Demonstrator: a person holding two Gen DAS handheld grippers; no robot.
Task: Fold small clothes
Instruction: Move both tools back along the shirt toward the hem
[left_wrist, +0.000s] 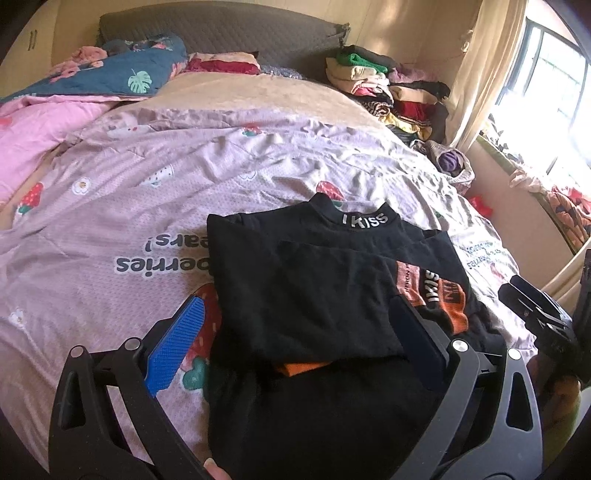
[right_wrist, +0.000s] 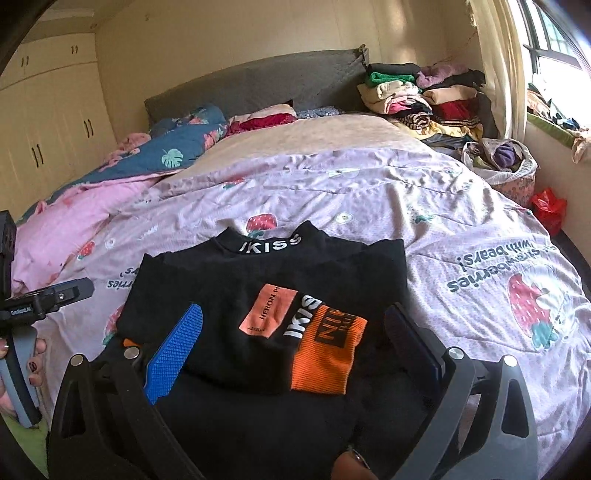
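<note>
A small black top (left_wrist: 314, 288) with "IKISS" on the collar lies on the bed, both sleeves folded over its chest; one sleeve shows an orange cuff (right_wrist: 325, 354). It also shows in the right wrist view (right_wrist: 258, 280). My left gripper (left_wrist: 295, 332) is open, its blue pads (left_wrist: 177, 343) spread over the top's near left part, holding nothing. My right gripper (right_wrist: 291, 339) is open above the top's near hem, empty. The right gripper's body shows at the right edge of the left wrist view (left_wrist: 535, 314).
The top rests on a lilac strawberry-print quilt (left_wrist: 184, 177). A pink blanket (left_wrist: 33, 136) and a blue leaf-print quilt (left_wrist: 122, 77) lie at the far left. A pile of folded clothes (right_wrist: 417, 96) sits by the headboard. A basket of clothes (right_wrist: 506, 158) and a red bag (right_wrist: 548, 206) stand at the right.
</note>
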